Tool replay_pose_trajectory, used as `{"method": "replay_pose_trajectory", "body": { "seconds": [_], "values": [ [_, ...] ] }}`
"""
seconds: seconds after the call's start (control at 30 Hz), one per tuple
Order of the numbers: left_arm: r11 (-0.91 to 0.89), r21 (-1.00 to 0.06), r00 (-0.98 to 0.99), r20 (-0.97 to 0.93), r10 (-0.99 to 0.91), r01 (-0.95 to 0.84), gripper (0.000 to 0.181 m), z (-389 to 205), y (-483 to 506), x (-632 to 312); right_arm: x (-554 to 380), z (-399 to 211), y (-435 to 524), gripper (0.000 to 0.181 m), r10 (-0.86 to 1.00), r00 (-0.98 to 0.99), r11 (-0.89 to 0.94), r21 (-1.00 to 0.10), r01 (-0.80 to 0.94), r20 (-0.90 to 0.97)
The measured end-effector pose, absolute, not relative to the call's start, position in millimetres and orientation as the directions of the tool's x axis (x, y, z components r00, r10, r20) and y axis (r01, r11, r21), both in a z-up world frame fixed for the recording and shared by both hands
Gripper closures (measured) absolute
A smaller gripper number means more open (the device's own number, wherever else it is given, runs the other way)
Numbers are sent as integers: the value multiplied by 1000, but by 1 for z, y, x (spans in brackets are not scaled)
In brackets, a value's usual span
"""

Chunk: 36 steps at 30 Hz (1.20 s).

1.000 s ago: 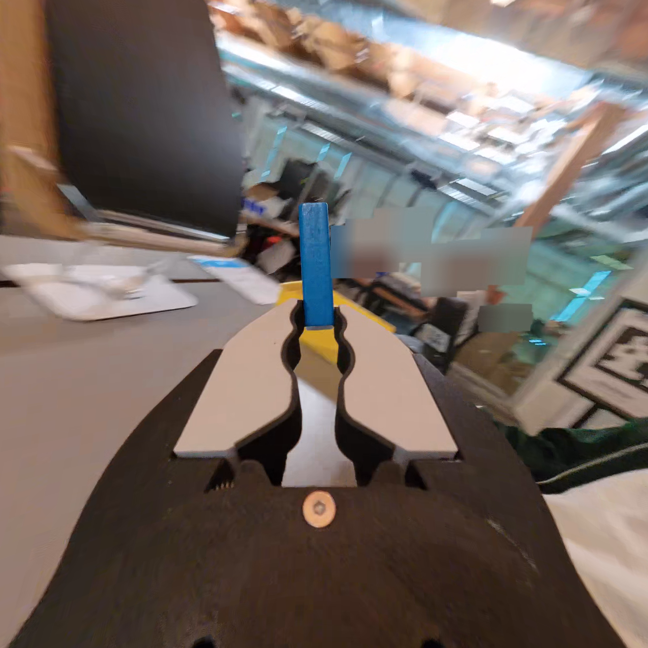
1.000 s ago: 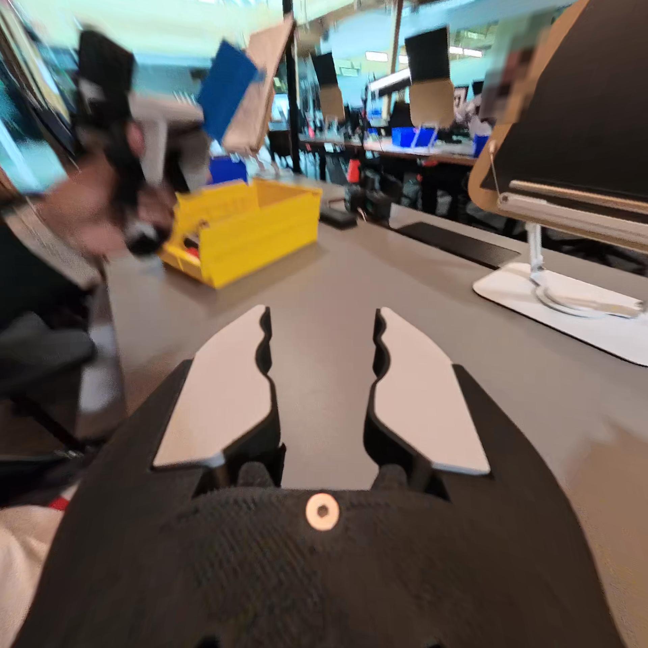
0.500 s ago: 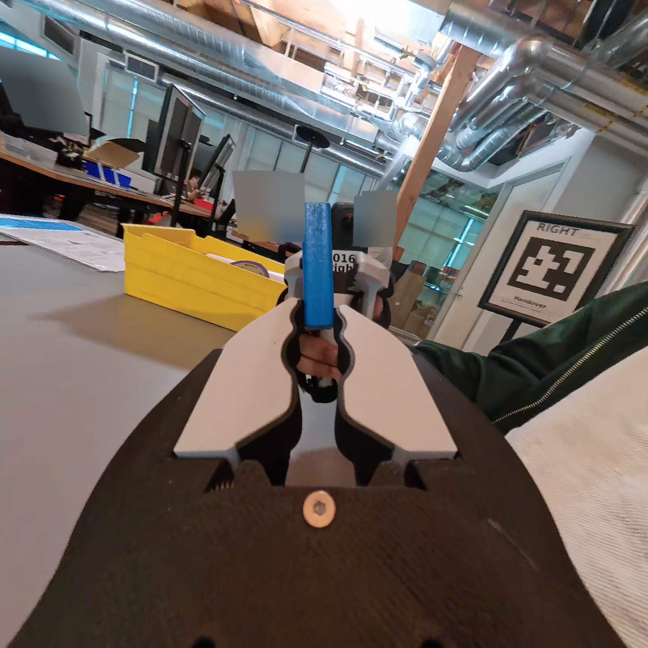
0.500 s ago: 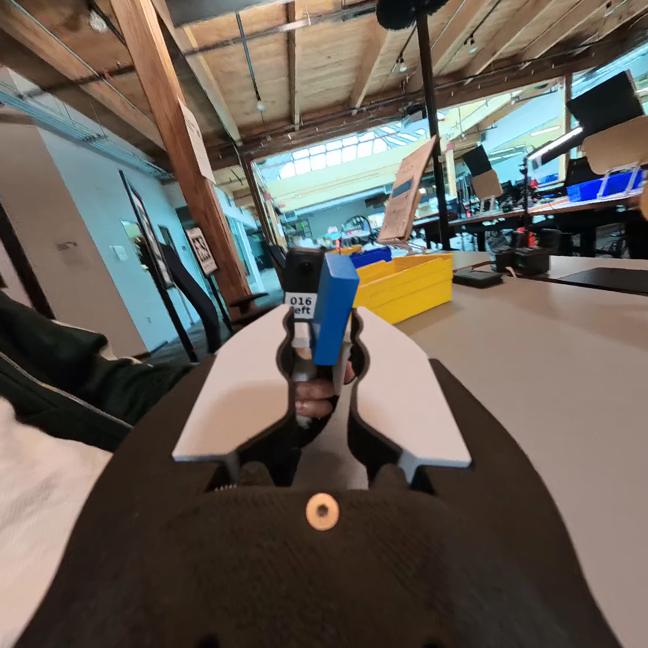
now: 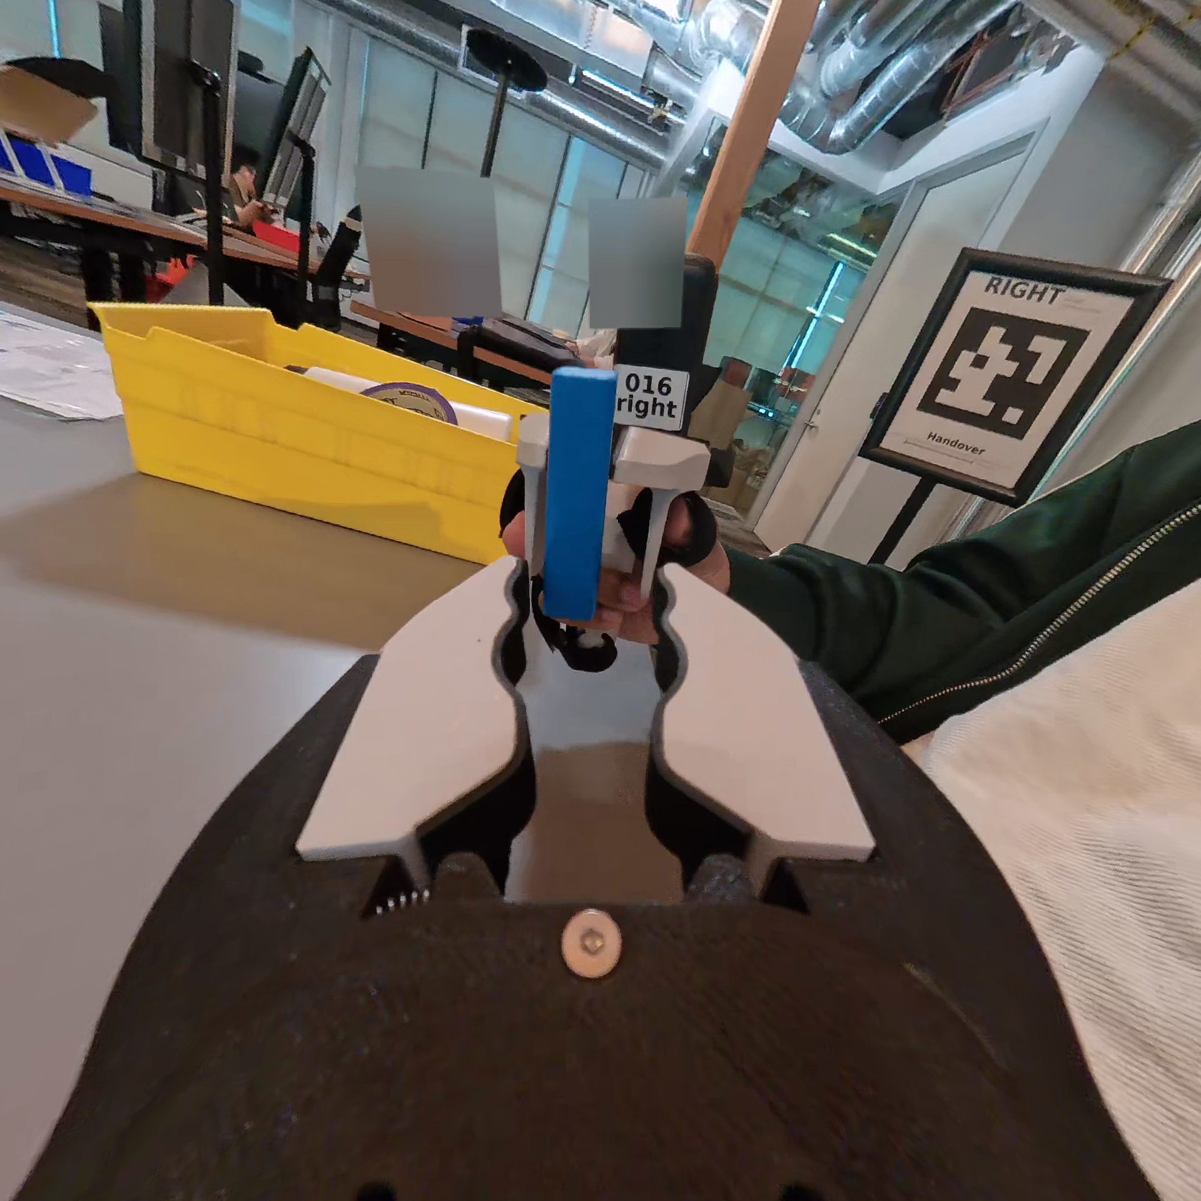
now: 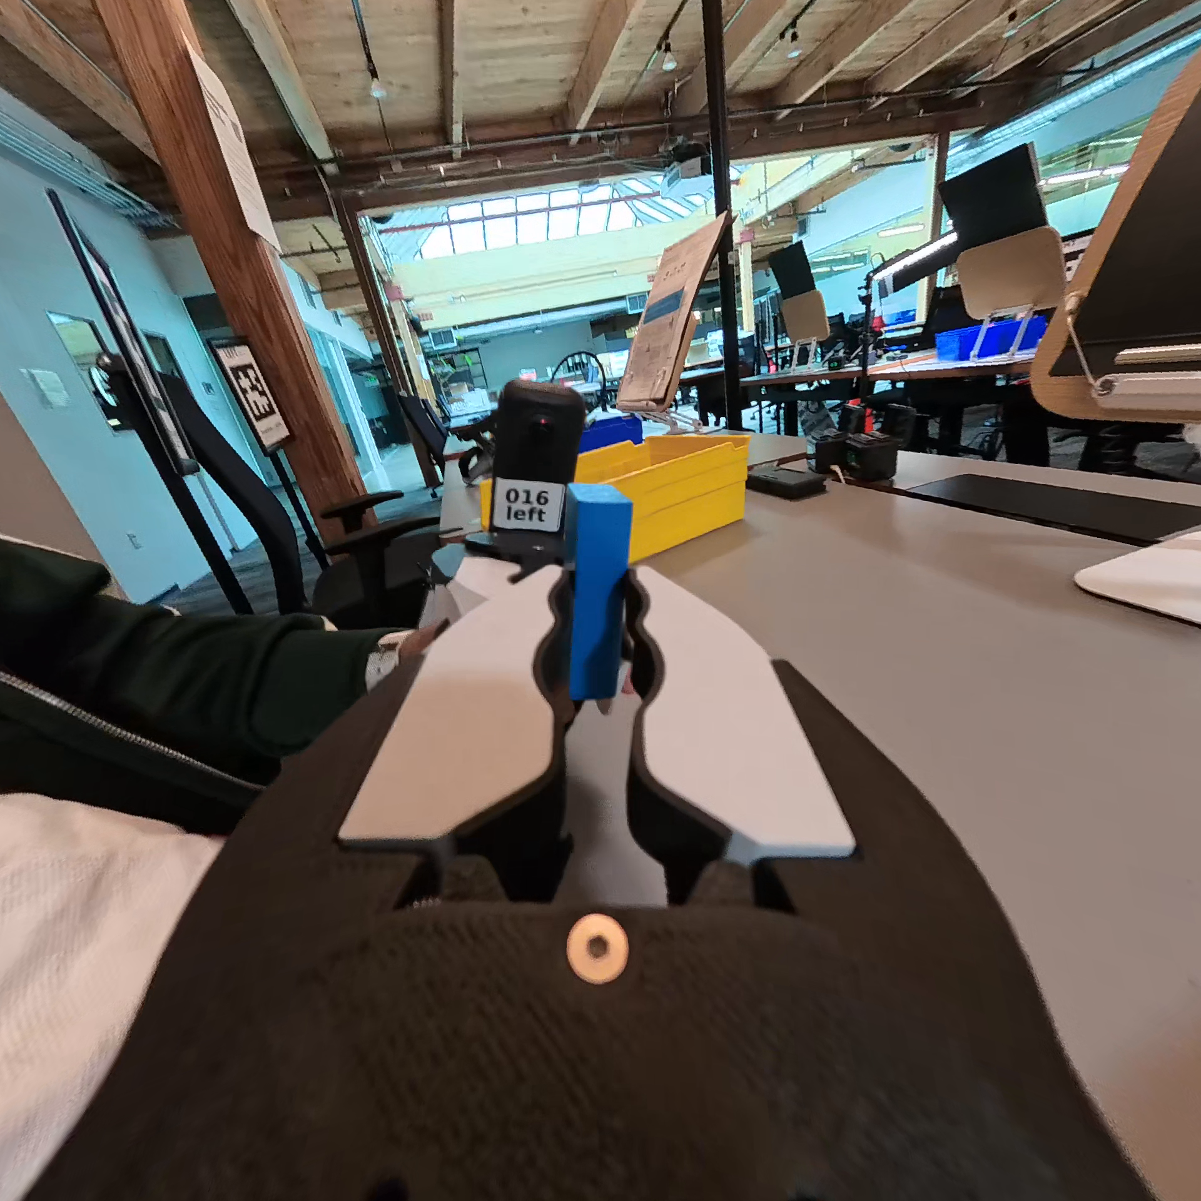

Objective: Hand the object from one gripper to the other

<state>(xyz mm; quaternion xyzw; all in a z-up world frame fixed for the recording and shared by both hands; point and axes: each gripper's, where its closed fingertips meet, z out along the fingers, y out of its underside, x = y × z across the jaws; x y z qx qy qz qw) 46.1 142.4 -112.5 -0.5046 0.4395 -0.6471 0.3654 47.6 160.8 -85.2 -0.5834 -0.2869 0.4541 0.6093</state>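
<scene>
A blue block (image 5: 577, 494) stands upright in the air between the two grippers, which face each other. My right gripper (image 6: 594, 585) is shut on the blue block (image 6: 598, 604), with both fingers against its sides. My left gripper (image 5: 588, 578) is open, and the block's lower end sits in the gap between its tips, apart from the right finger. The right gripper's body (image 5: 656, 455) shows behind the block in the left wrist view. The left gripper's body (image 6: 536, 448) shows behind it in the right wrist view.
A grey table (image 5: 162, 650) lies below, also in the right wrist view (image 6: 942, 682). A yellow bin (image 5: 292, 416) with a tape roll stands on it (image 6: 676, 481). A monitor's white base (image 6: 1157, 585) is at the right. A framed sign on a stand (image 5: 1014, 383) is off the table. Green sleeves (image 5: 942, 585) hold the grippers. Only a small space, under 4 cm, lies between the two pairs of fingers.
The grippers swung to face each other. The right gripper closed on the blue block. The left gripper, shut on the block before, has opened.
</scene>
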Motion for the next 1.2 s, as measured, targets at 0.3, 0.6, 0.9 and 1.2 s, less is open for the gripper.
{"method": "replay_pose_trajectory", "body": {
  "seconds": [0.3, 0.6, 0.9, 1.2],
  "values": [
    [-388, -914, -206, 360, -910, 117, 139, -96, 162, 25, 48, -88, 161, 166, 893, 413, -100, -974, -203, -178],
    [-362, -925, -221, 331, -917, 117, 141, -93, 156, 23, 39, -95, 158, 166, 900, 408, -95, -983, -158, -153],
    [-330, -937, -185, 306, -934, 117, 165, -97, 157, 30, 25, -110, 161, 166, 910, 394, -110, -991, -72, -130],
    [-333, -937, -134, 318, -939, 107, 165, -97, 163, 25, 24, -121, 174, 106, 867, 464, -157, -983, -97, -184]
  ]
}}
